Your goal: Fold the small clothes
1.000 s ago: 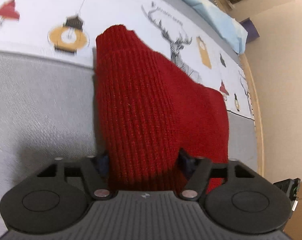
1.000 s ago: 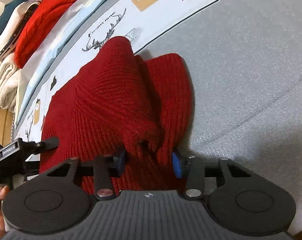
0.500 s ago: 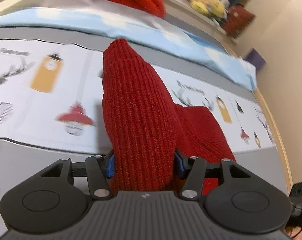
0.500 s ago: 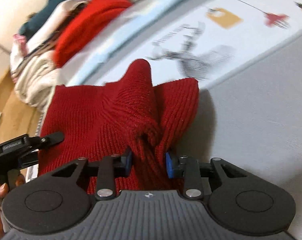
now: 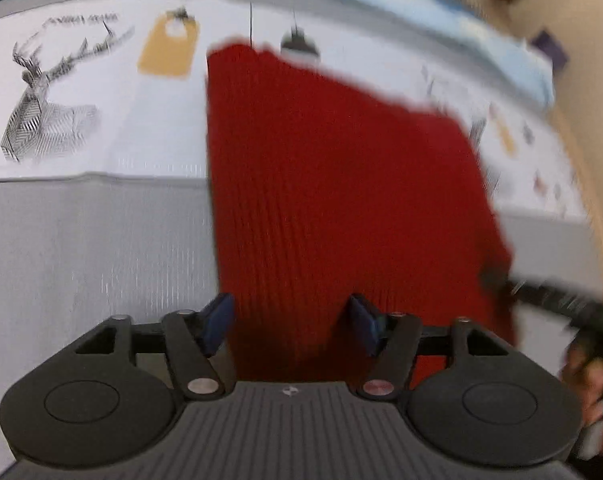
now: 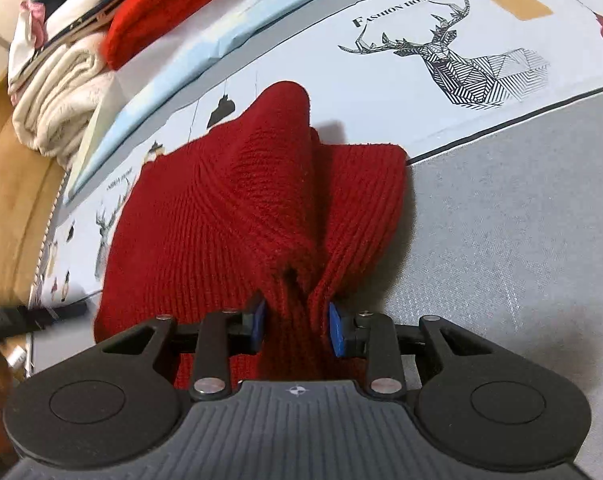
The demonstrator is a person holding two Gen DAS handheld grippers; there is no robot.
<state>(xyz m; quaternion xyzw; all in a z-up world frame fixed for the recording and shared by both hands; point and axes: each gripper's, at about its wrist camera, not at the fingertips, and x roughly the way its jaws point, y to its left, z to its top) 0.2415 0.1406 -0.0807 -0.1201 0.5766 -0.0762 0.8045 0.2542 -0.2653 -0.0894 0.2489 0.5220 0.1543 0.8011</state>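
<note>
A red ribbed knit garment [image 5: 341, 184] lies on the grey and white printed bed cover [image 5: 93, 248]. In the blurred left wrist view it looks flat, and my left gripper [image 5: 291, 318] stands open over its near edge, blue pads wide apart. In the right wrist view the garment [image 6: 229, 208] bunches into a raised fold. My right gripper [image 6: 297, 330] is shut on a gathered part of its near edge. The right gripper shows at the right edge of the left wrist view [image 5: 553, 300].
A pile of folded clothes and towels [image 6: 73, 68], with a bright red knit [image 6: 169, 12] on top, lies at the far left behind a light blue sheet [image 6: 205, 48]. A deer print [image 6: 461, 64] marks the cover at the far right. Wooden floor [image 6: 9, 184] lies left.
My left gripper has opened and let go of the garment, which now lies flatter under it. My right gripper still holds its bunch. Both views have swung along the cover.
</note>
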